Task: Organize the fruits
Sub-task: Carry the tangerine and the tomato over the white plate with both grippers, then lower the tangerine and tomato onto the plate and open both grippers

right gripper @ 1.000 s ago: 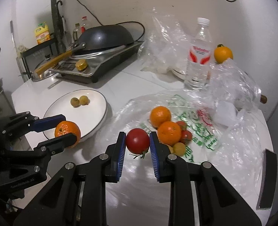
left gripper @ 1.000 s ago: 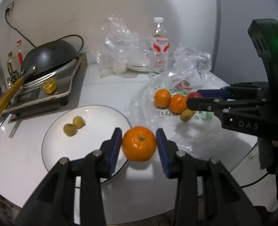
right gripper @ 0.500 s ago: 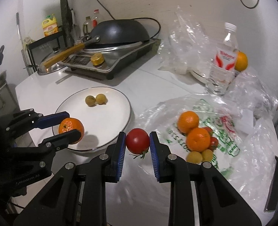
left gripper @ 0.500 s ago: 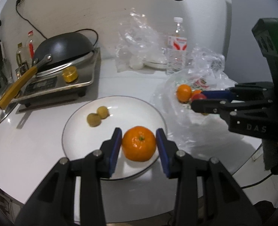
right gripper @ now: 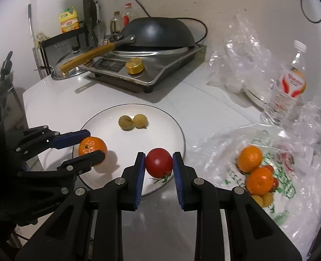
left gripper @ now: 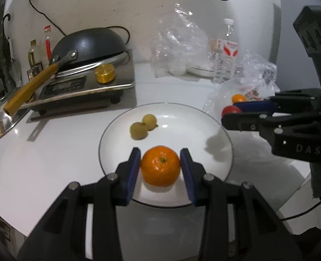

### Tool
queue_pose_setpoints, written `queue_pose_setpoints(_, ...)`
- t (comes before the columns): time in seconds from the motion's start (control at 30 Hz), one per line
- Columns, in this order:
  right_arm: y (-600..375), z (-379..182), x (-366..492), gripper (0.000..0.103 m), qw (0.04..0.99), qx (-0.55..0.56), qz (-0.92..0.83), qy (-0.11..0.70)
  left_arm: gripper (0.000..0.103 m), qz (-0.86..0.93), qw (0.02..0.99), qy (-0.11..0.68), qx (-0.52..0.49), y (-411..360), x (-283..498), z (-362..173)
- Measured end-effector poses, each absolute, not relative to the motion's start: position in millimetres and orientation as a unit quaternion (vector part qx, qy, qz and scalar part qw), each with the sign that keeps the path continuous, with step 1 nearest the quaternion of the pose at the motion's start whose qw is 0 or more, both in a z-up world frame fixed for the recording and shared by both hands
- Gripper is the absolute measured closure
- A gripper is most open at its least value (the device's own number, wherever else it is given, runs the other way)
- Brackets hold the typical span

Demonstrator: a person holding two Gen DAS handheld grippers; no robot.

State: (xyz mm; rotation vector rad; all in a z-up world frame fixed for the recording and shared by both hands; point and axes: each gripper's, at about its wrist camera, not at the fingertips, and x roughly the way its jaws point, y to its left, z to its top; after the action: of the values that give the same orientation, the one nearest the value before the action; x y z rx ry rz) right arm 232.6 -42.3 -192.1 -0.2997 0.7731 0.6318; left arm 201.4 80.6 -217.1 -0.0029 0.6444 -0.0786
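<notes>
Tangerine (left gripper: 160, 168) pinched between the blue pads of the left gripper (left gripper: 160, 169), stem end facing the camera, hanging over the near part of the white plate (left gripper: 195, 134). Round, so no long axis to align; only height above the plate matters for letting go. Tomato (right gripper: 158, 162) clamped in the right gripper (right gripper: 158, 169), narrow jaws pressing both its sides, green calyx hanging below, over the plate's near rim on the side toward the plastic bag (right gripper: 290, 195). Two small yellow-green fruits (right gripper: 133, 121) already lying on the far half of the plate, touching each other, well apart from both grippers. Bare plate directly under the tangerine and ahead of the tomato, so probably a short descent for each before release. Left gripper farther over the plate than the right; likely first to set down. More tangerines (right gripper: 255, 169) waiting on the bag.
</notes>
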Motion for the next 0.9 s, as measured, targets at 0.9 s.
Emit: queue_pose_setpoints(0.9,3.0,-227.9,285.2,0.076,0.852,-0.139,0.309,0.399,0.064,-0.037,0.944,0.328,-0.007,109.1,249.6,-229.6)
